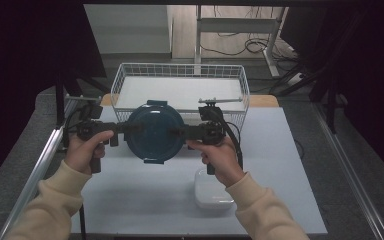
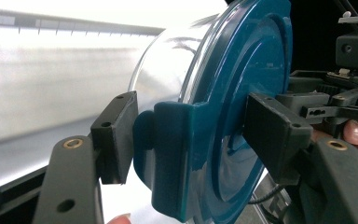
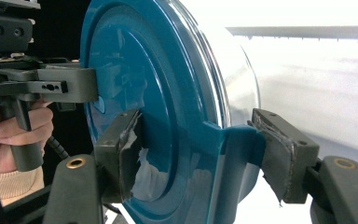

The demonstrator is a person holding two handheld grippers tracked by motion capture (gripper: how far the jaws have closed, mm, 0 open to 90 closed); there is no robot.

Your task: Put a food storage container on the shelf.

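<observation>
Pale grey-white sheeting covers the tabletop (image 1: 145, 200), which stands on grey carpet in a dim room, with dark drapes on both flanks. At its far edge sits a white wire basket (image 1: 180, 70) with a pale floor; a strip of bare wood shows just beside the basket at both ends. Beyond the basket, a white desk frame and loose cables lie on lighter flooring. A metal rail runs along the floor on each side of the tabletop.

Just nearer than the basket, held above the tabletop, is a round container with a dark teal lid (image 1: 154, 132), its lid facing up toward the high camera and its clear body (image 2: 168, 65) below. The left tongs (image 1: 125, 128) grip it from the left, clamped on 1 teal latch tab (image 2: 172, 154) at the rim. The right tongs (image 1: 176, 132) grip the opposite side, clamped on the other latch tab (image 3: 233, 158); their pads look torn.

Nearer the person than the container, beside the right sleeve, a white rounded box (image 1: 211, 192) rests on the tabletop.
</observation>
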